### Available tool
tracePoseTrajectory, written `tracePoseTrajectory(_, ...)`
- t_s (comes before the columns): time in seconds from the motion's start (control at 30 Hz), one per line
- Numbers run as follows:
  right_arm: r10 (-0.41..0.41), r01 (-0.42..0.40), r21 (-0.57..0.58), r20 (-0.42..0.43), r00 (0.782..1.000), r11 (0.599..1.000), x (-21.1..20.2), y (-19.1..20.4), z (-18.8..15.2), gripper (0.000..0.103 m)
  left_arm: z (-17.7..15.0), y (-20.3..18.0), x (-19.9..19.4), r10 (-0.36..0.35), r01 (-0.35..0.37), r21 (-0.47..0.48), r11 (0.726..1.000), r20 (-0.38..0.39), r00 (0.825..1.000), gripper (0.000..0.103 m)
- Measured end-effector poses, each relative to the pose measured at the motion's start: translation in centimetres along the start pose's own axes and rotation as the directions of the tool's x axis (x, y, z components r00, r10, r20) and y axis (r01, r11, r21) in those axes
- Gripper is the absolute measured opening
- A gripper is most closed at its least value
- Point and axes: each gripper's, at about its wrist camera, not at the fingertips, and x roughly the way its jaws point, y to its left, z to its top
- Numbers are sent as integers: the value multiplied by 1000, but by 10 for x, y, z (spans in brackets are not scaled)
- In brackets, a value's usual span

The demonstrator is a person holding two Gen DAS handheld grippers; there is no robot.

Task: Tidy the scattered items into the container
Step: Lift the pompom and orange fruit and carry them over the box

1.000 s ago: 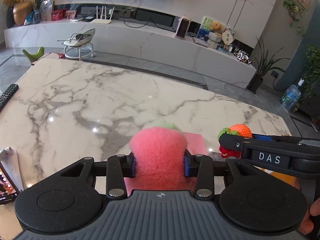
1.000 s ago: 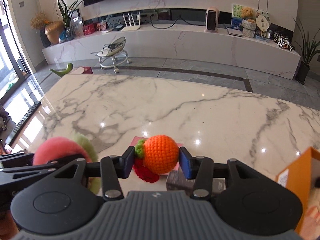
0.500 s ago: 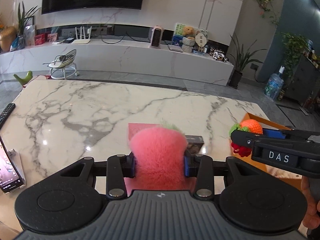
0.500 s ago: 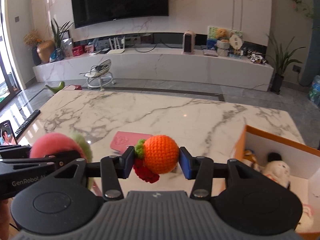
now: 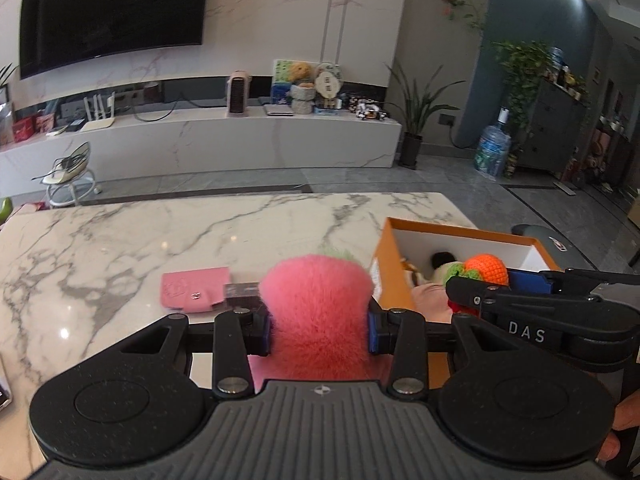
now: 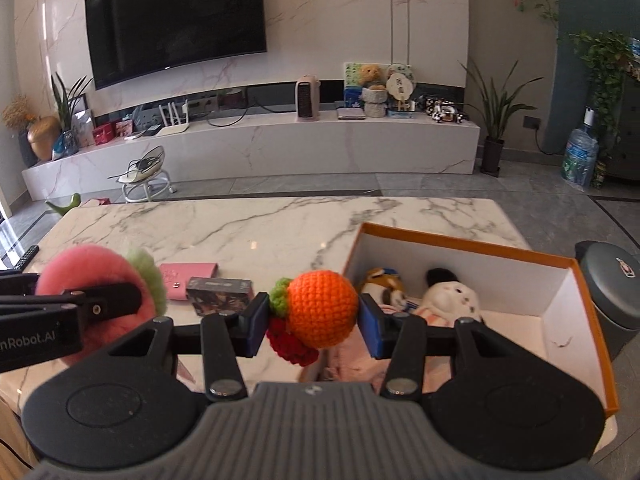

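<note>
My left gripper (image 5: 319,326) is shut on a fluffy pink plush with a green tuft (image 5: 318,304), held above the marble table just left of the orange box (image 5: 448,232). My right gripper (image 6: 311,324) is shut on an orange crocheted ball with green and red trim (image 6: 322,308), at the box's near left corner. The same box (image 6: 472,245) has white inner walls and holds plush toys (image 6: 448,298) and a pink cloth. A pink wallet (image 6: 188,274) and a small dark patterned box (image 6: 222,290) lie on the table (image 6: 240,228) to the left.
A grey rounded bin (image 6: 612,280) stands right of the orange box. A remote (image 6: 27,256) lies at the table's far left edge. Beyond the table are a floor, a small white stool (image 6: 146,178) and a long marble TV bench.
Both grippers have swung right with their toys held. The orange box has come into full view, and the wallet and dark box now lie to the left.
</note>
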Motion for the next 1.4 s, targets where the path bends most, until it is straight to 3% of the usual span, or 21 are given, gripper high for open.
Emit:
tracePoseTrajectory(0.4, -101, 99, 76, 25, 995, 992, -26, -74, -6, 50, 17, -70, 28, -111, 112, 88, 990, -10, 994, 46)
tracePoseTrajectory(0.73, -206, 197, 209, 23, 978, 958, -32, -145, 0, 50, 41, -108, 58, -205, 206, 127, 970, -22, 979, 46)
tracePoseTrajectory(1.13, -201, 204, 275, -41, 979, 939, 6, -193, -4, 50, 31, -152, 133, -279, 306, 155, 939, -173, 944, 46)
tracePoseTrajectory(1.4, -146, 177, 289, -125, 981, 941, 47, -205, -18, 50, 12, -170, 186, -227, 293, 232, 928, -275, 935, 46)
